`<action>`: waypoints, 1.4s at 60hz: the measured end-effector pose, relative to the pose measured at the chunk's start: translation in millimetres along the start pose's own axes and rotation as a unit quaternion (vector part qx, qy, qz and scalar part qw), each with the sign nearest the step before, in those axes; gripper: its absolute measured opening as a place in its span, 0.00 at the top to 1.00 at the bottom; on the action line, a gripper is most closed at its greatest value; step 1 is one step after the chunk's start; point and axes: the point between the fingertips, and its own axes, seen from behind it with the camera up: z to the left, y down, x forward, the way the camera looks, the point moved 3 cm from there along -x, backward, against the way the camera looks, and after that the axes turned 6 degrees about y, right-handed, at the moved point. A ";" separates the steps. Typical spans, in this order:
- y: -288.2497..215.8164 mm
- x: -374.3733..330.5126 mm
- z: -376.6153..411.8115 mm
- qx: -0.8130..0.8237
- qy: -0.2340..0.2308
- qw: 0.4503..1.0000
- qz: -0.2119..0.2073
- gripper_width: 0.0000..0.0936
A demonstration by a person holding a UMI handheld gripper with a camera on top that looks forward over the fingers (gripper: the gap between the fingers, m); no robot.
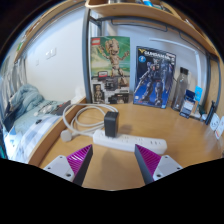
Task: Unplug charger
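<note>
The tongs (112, 160) stand open and empty, their two pads wide apart, and the charger (111, 123) sits just ahead of them, roughly on the line between the fingers and a little beyond their tips. It is a dark block standing upright in a white strip (128, 141) that lies on the table (190, 140); its long axis looks vertical, its prongs pointing down into the strip, and a white cable (80, 118) loops away beyond the left finger. The strip's own long axis runs across the fingers, slightly slanted. The main risk, judged from this, is that the strip is loose on the table: a pull that is not straight up along the charger's axis would likely lift or drag the strip with it instead of freeing the plug. A grip taken too high or off-centre could slip off the smooth block, and the cable could snag as the charger comes away
</note>
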 end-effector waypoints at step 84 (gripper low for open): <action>19.9 17.3 -336.4 0.069 0.039 0.978 0.194 0.89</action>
